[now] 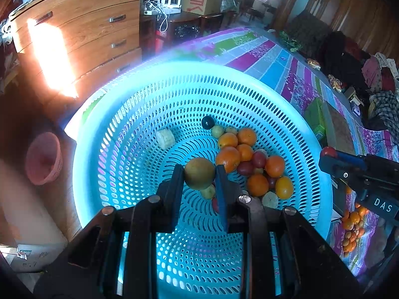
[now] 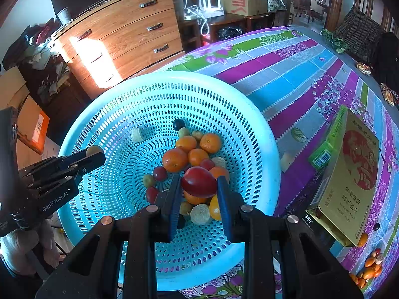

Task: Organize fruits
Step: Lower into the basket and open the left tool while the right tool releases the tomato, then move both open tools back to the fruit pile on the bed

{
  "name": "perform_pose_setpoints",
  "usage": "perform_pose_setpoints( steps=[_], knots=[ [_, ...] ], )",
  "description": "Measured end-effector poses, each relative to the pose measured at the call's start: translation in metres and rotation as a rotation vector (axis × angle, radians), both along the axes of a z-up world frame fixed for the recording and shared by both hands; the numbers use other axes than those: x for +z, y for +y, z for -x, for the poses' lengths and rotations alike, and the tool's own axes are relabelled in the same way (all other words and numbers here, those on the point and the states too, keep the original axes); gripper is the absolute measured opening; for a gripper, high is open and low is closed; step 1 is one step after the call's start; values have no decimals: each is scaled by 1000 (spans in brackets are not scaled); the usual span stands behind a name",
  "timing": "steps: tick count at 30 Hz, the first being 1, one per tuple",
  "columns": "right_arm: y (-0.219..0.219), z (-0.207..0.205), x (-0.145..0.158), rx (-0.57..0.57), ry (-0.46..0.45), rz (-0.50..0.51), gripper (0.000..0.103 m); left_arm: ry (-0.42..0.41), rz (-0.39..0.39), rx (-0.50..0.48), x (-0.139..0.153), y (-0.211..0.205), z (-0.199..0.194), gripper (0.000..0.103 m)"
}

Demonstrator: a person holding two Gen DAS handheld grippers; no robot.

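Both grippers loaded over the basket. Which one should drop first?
Probably the left gripper: its green fruit hangs over bare basket floor. The right gripper holds a red fruit directly over the pile, so it may roll.

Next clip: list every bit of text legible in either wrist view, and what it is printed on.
"DAS": black body of the right gripper, seen from the left wrist; cut off by the frame edge.
"GenRobot.AI": black body of the left gripper, seen from the right wrist.
"360°": small black box; finer print unreadable.
Gold and green cardboard box: Chinese characters, too blurred.
Brown carton: red mark, unreadable.
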State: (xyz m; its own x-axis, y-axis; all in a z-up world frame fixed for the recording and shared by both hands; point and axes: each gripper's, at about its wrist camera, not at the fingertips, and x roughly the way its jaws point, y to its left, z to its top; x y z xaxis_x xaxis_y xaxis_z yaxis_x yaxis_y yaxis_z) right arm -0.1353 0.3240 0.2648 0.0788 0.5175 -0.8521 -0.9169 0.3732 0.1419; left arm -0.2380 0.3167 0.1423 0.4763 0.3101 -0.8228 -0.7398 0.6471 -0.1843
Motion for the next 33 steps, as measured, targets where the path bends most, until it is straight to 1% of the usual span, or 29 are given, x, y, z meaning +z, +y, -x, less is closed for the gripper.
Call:
perform_pose_setpoints(
  steps=[15, 16, 17, 18, 19, 21, 24, 26, 33],
  knots=[
    [3, 3, -8, 10, 21, 9, 32, 1, 14, 13, -6, 3, 0, 26],
    [3, 3, -8, 11, 21, 10, 32, 2, 14, 15, -6, 3, 0, 30],
    [3, 3, -9, 12, 23, 10, 32, 3, 13, 19, -6, 3, 0, 36],
    [3, 3, -9, 12, 24, 9, 35, 1, 11, 22, -6, 4, 1, 50],
    [3, 3, -9, 11, 25, 8, 41, -2, 5, 26, -5, 5, 2, 58],
    [2, 1, -9, 2, 24, -1, 49, -7, 0, 34, -4, 5, 3, 59],
    [1, -1, -8, -10, 25, -7, 53, -3, 3, 37, -6, 7, 4, 59],
    [1, -2, -8, -12, 26, -10, 58, -4, 7, 38, -7, 7, 4, 60],
    [-3, 0, -4, -11, 20, -32, 64, -7, 9, 38, -9, 7, 4, 63]
  ],
)
